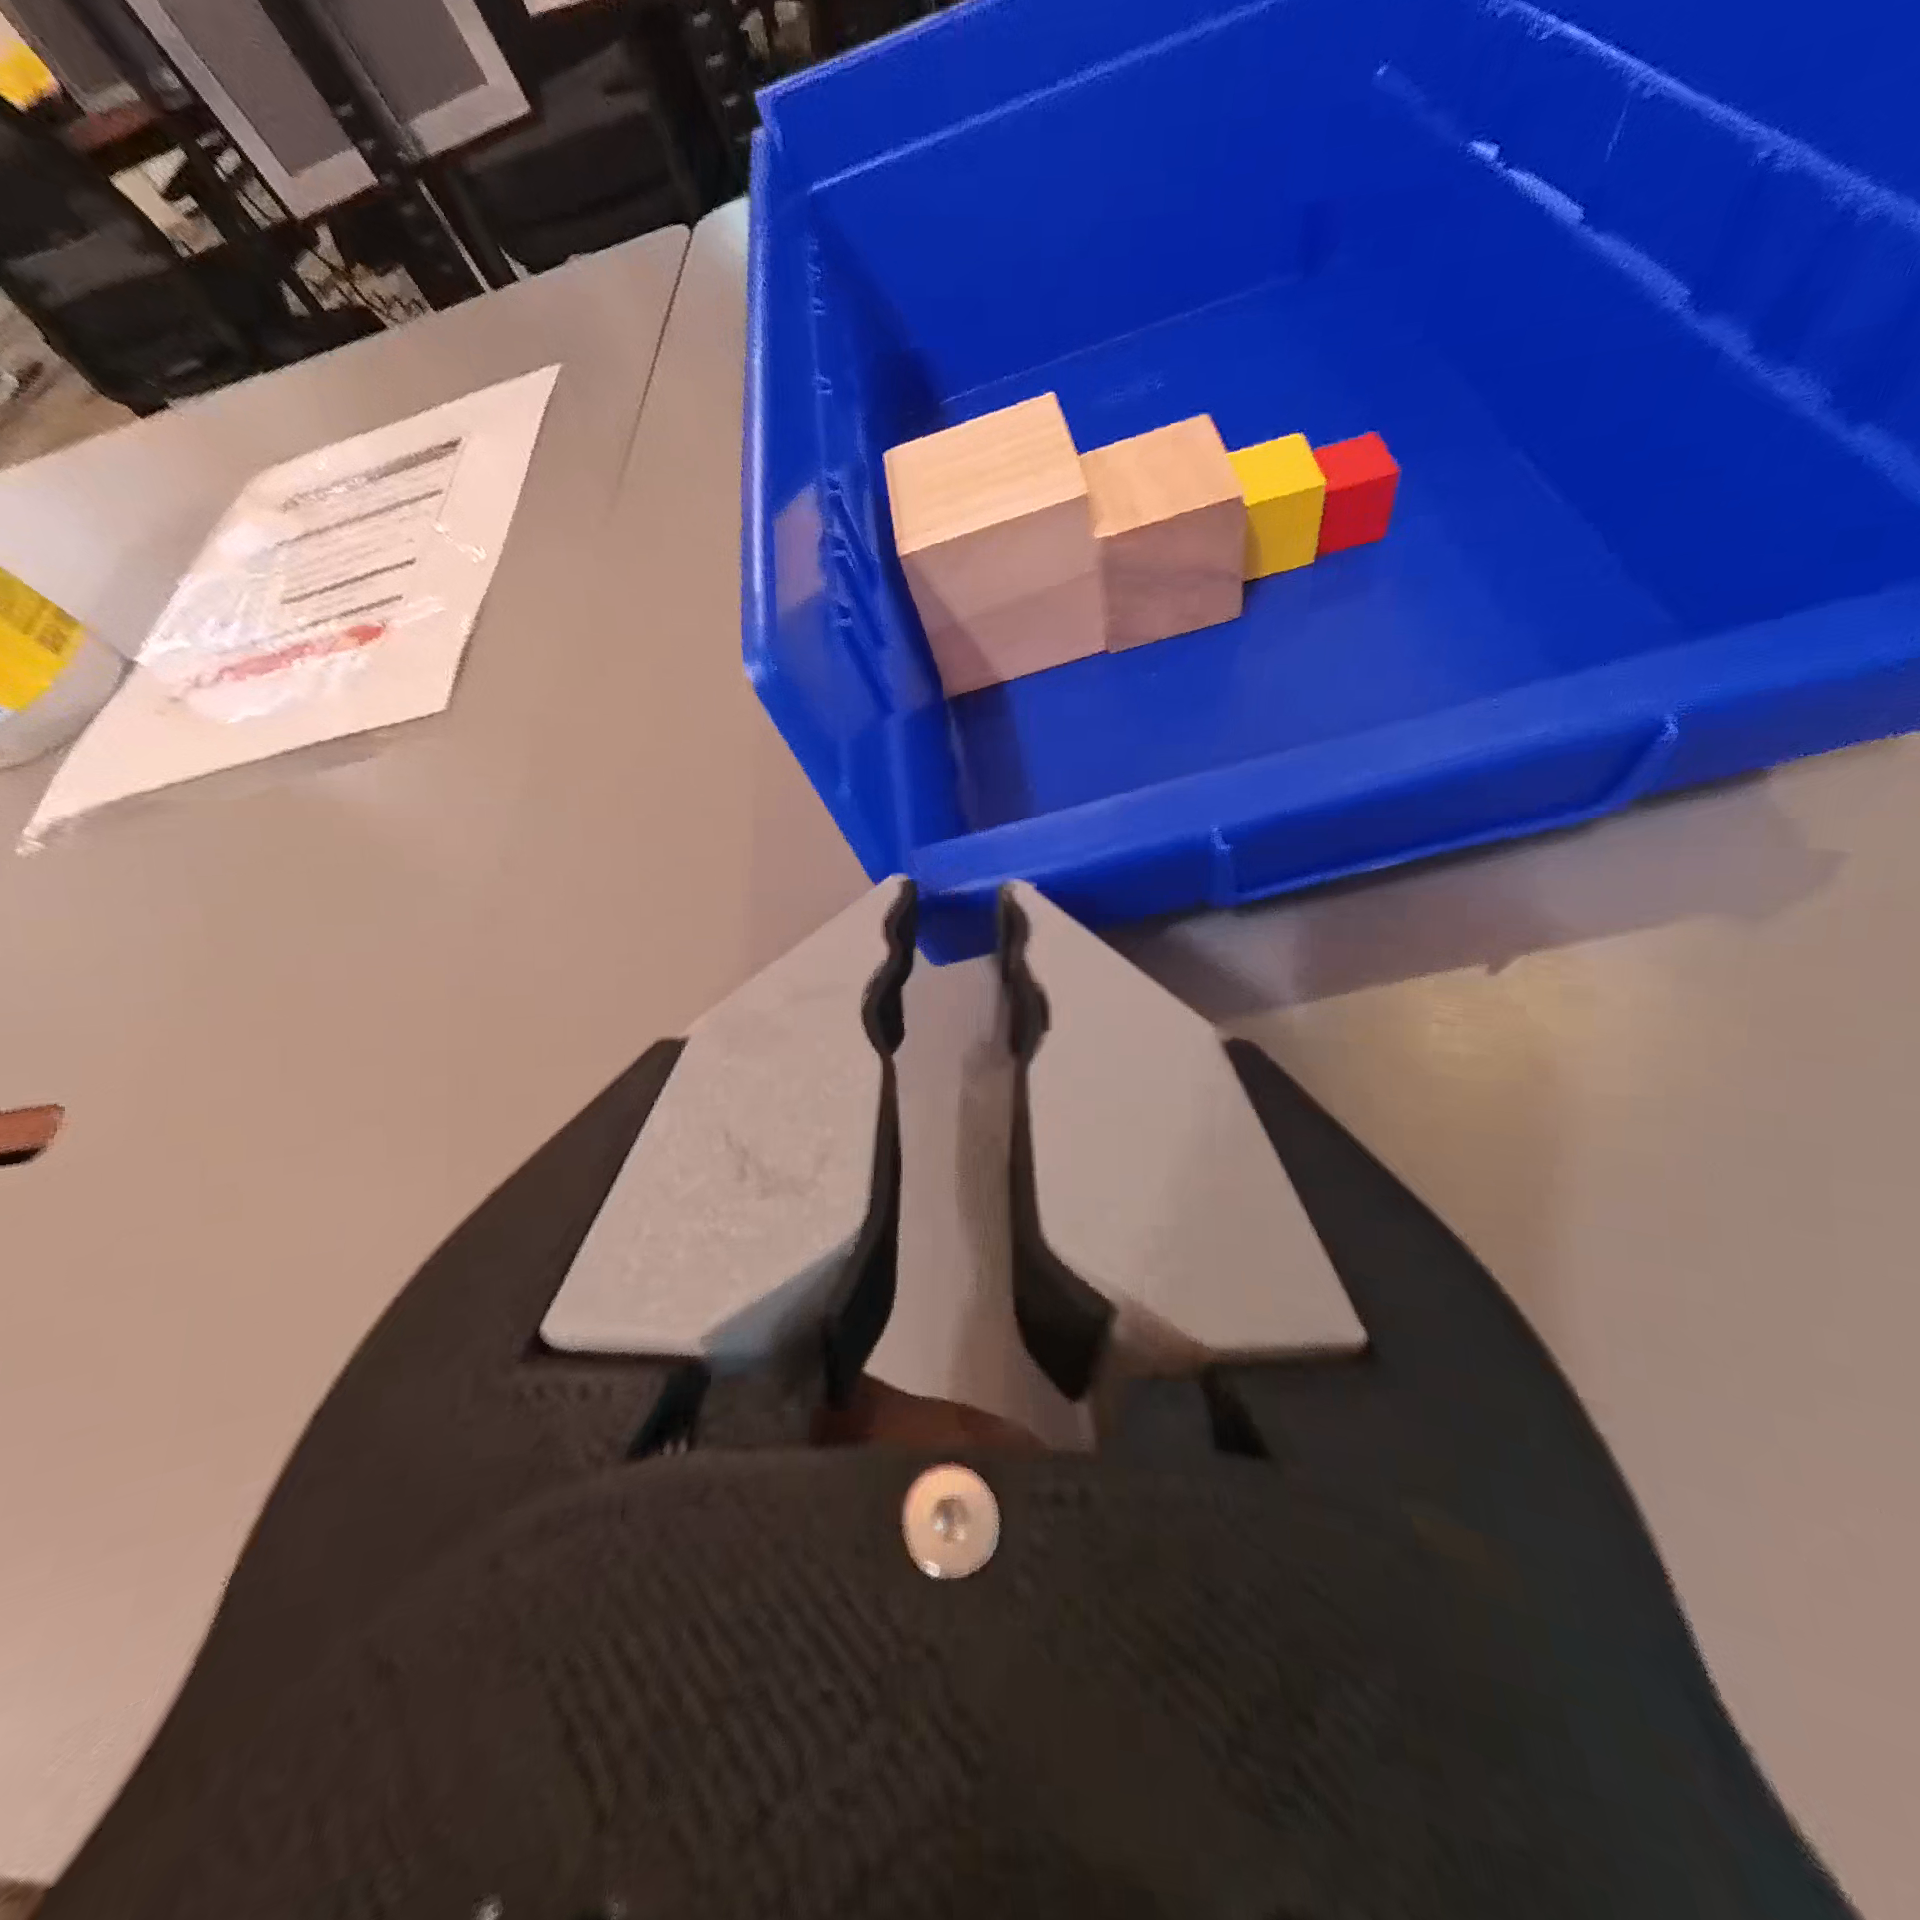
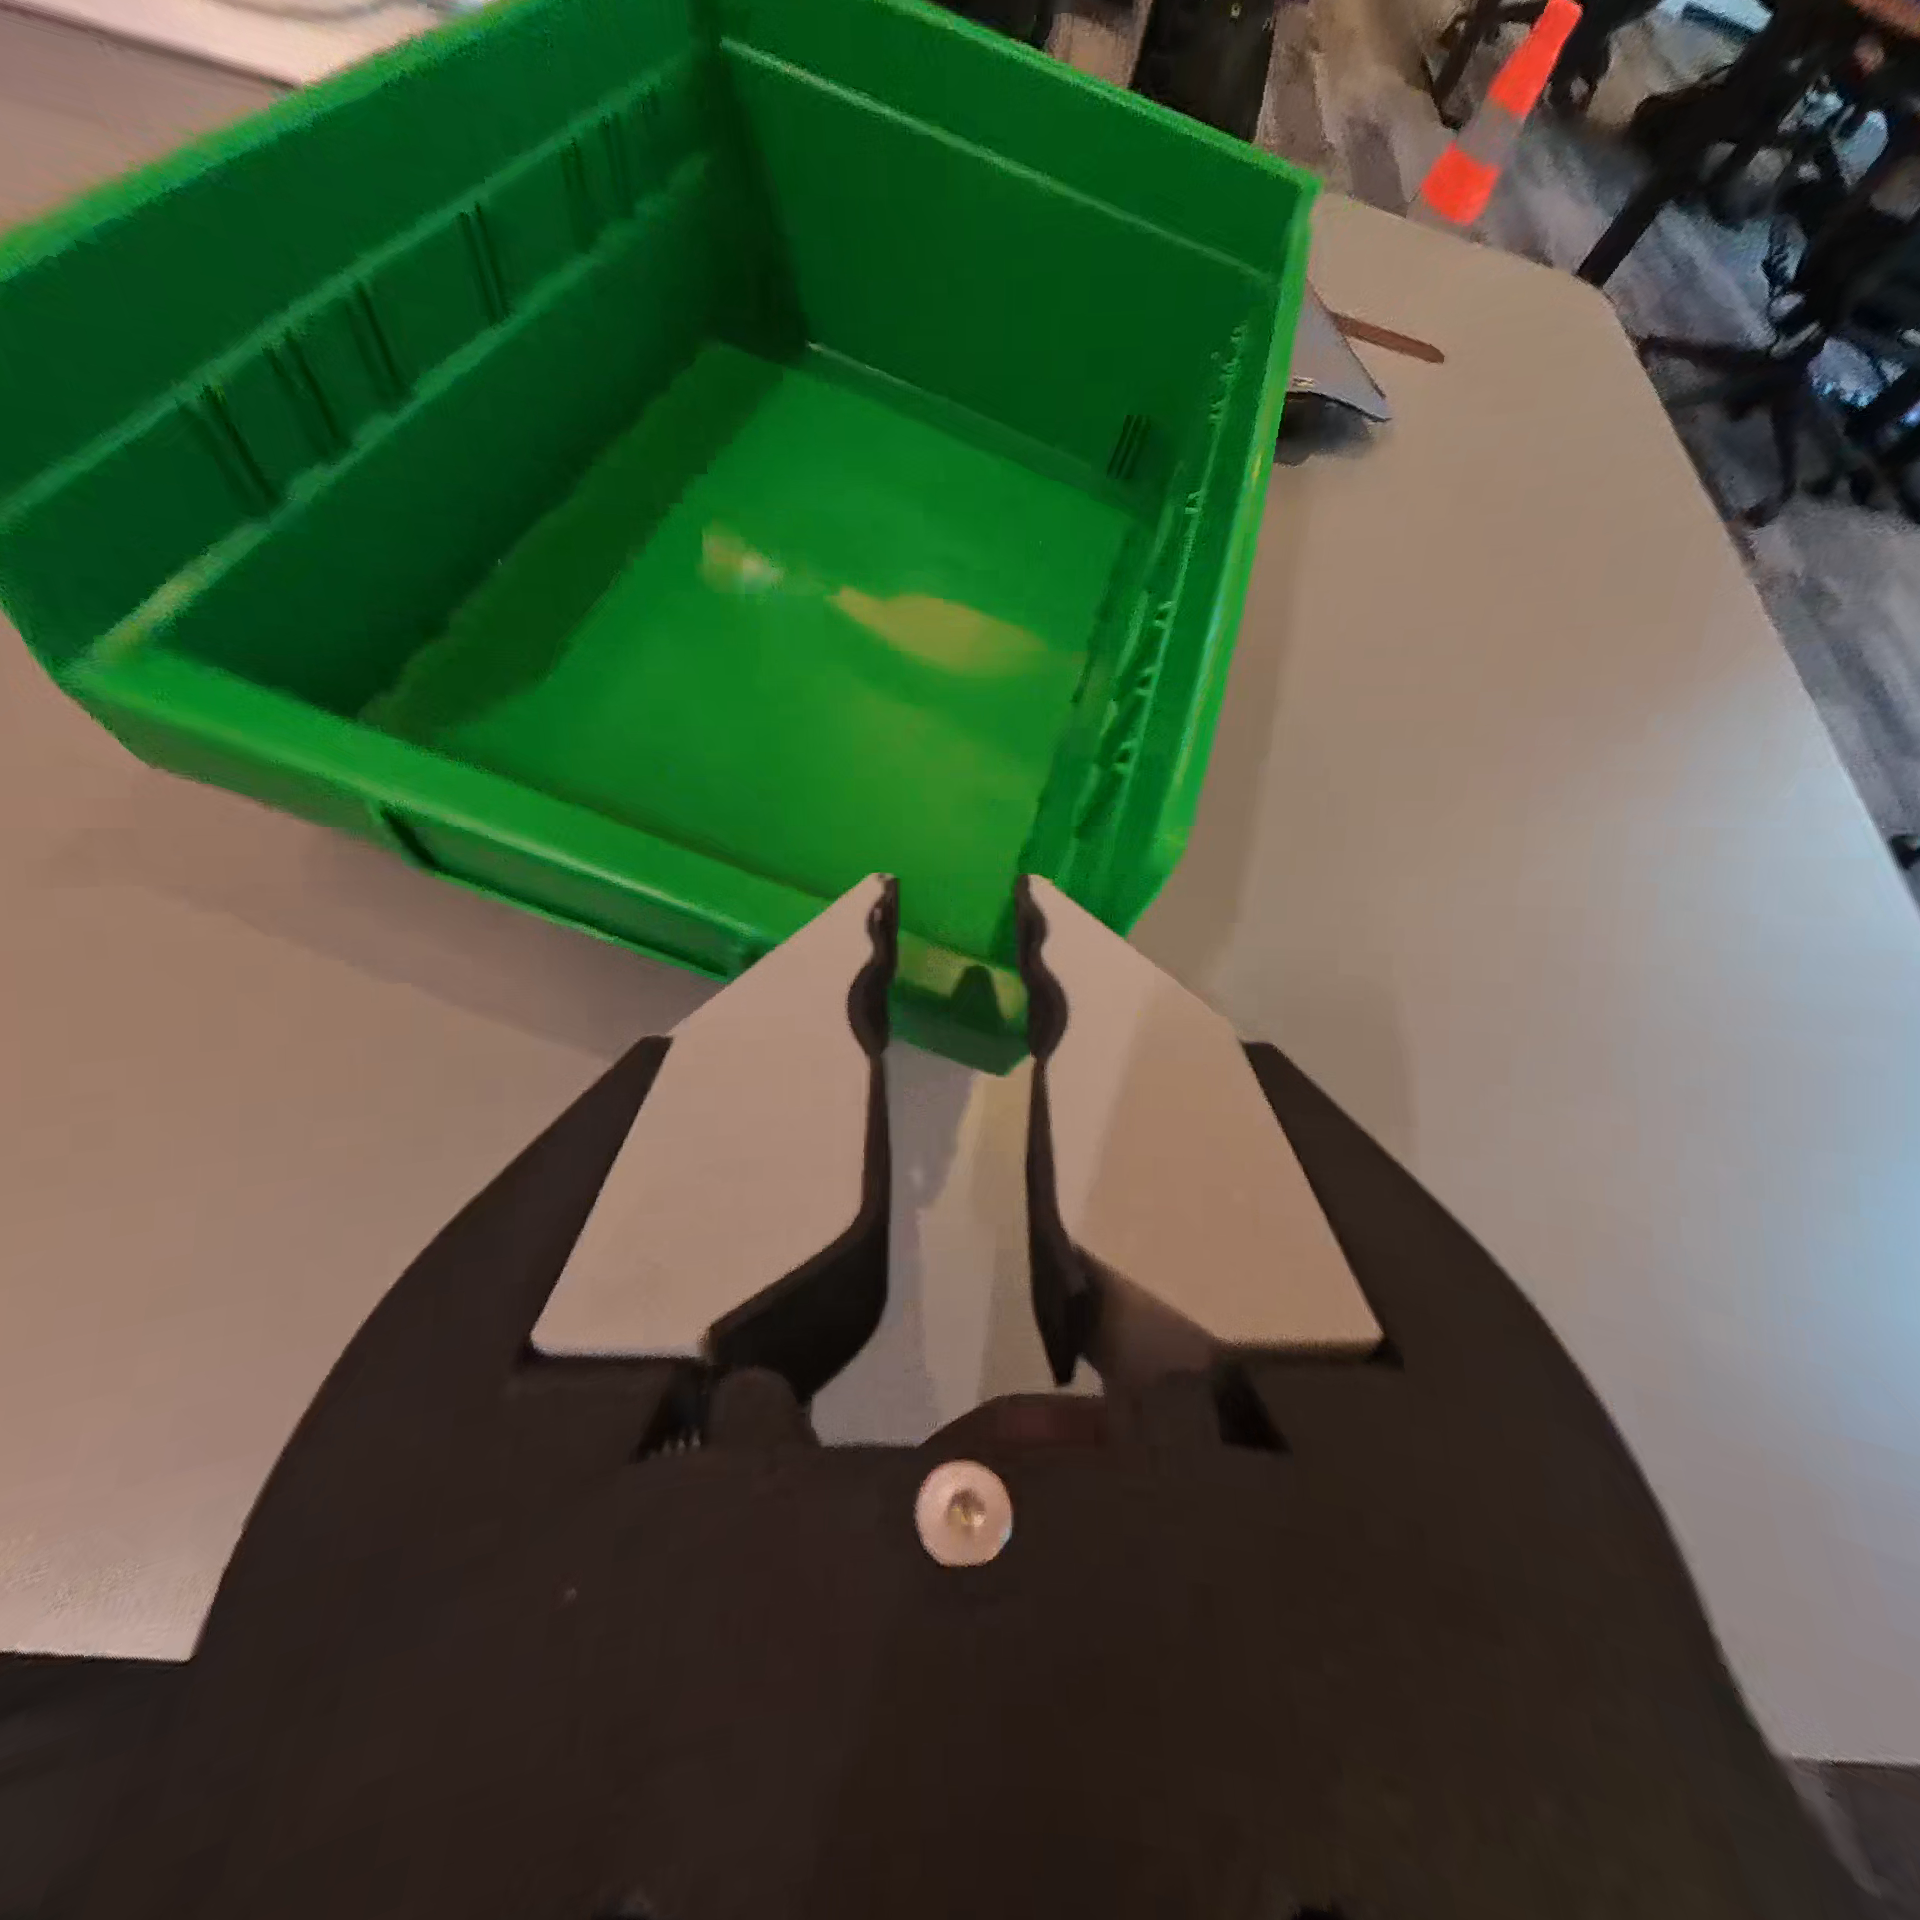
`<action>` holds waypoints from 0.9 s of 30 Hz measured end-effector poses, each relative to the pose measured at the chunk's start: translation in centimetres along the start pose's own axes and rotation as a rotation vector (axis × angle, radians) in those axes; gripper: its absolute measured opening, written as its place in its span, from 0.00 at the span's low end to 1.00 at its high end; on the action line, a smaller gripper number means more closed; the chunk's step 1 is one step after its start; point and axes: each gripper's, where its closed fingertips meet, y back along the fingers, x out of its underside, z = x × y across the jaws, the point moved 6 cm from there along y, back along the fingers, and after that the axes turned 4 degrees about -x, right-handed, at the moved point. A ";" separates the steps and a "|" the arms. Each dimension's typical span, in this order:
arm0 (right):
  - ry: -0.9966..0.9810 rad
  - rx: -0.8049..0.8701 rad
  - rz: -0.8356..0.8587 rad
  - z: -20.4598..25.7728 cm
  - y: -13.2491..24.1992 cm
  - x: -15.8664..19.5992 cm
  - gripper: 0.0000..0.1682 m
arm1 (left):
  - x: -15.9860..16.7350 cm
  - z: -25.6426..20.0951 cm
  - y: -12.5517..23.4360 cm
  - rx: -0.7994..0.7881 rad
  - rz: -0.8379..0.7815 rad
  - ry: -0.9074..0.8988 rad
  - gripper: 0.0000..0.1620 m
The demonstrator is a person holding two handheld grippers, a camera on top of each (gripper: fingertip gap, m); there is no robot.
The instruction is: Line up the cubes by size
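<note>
In the left wrist view a blue bin [image 1: 1351, 821] holds a row of cubes that touch side by side. From left to right they are a large wooden cube [image 1: 992, 540], a smaller wooden cube [image 1: 1169, 530], a yellow cube [image 1: 1283, 509] and a red cube [image 1: 1356, 494], each smaller than the one before. My left gripper [image 1: 956, 894] hovers in front of the bin's near left corner, jaws a narrow gap apart, with nothing between the pads. My right gripper [image 2: 954, 888] is over the near right corner of an empty green bin [image 2: 582, 831], jaws slightly apart and empty.
Both bins stand on a grey table [image 1: 416, 987]. A printed sheet in a plastic sleeve [image 1: 301, 603] and a container with a yellow label [image 1: 31, 655] lie to the left of the blue bin. Beyond the table's right edge are chairs and an orange cone [image 2: 1496, 114].
</note>
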 end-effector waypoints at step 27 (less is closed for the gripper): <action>0.105 -0.293 -0.522 4.0 1.3 -6.9 0.45 | 0.3 -10.7 9.1 0.368 -0.300 0.070 0.20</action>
